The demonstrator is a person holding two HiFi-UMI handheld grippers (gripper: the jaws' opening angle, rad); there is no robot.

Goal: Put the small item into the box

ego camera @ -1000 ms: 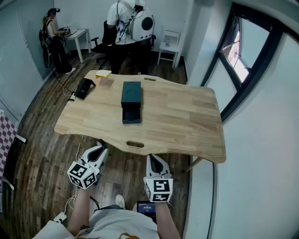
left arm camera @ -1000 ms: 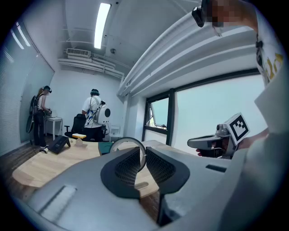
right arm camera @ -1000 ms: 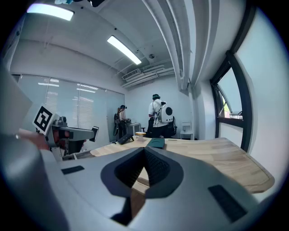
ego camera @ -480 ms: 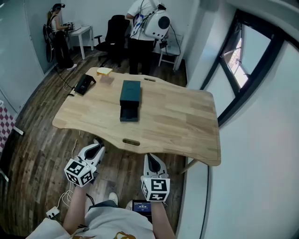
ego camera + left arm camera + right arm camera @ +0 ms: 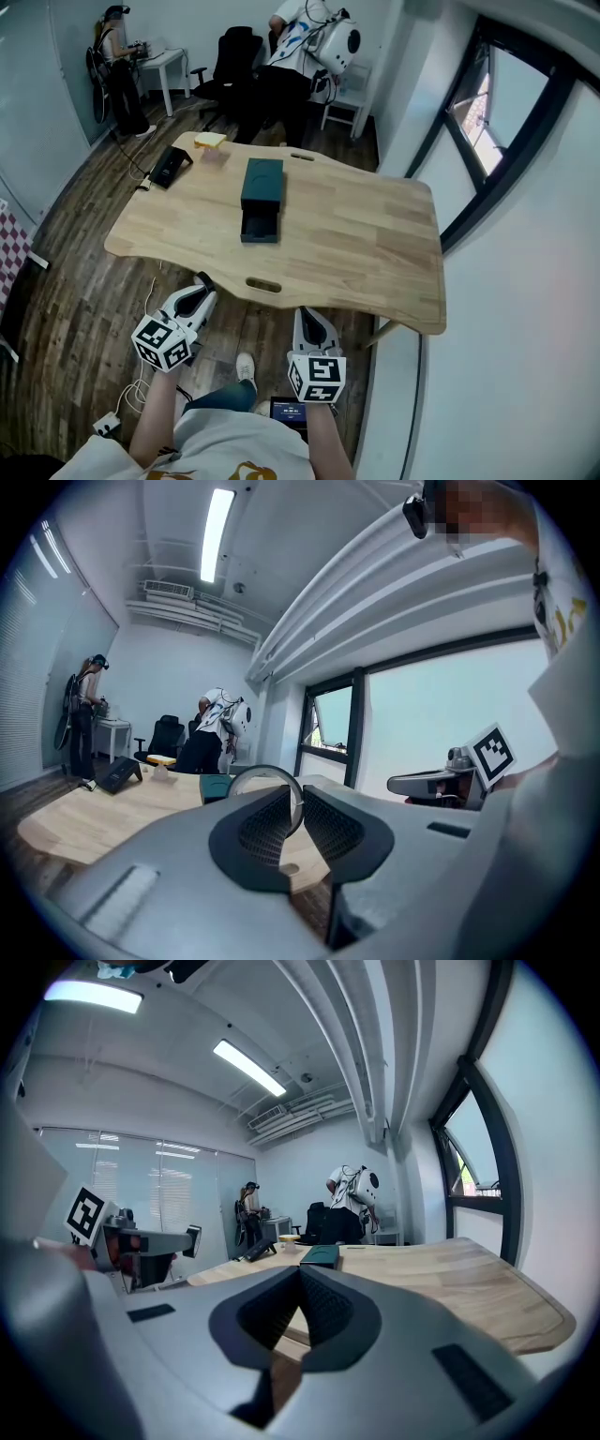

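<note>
Step up to the wooden table (image 5: 356, 234) and come in over the dark teal box (image 5: 262, 183) from its near end, toward the pulled-out drawer (image 5: 260, 228), seemingly empty though too dark to be sure. Hold the left gripper (image 5: 298, 808), low and well short of the box, pinched firmly on the thin ring (image 5: 262, 769); release only low inside the drawer. Leave the right gripper (image 5: 298, 1283) — pads pressed together on nothing, likewise short of the box — clear.
</note>
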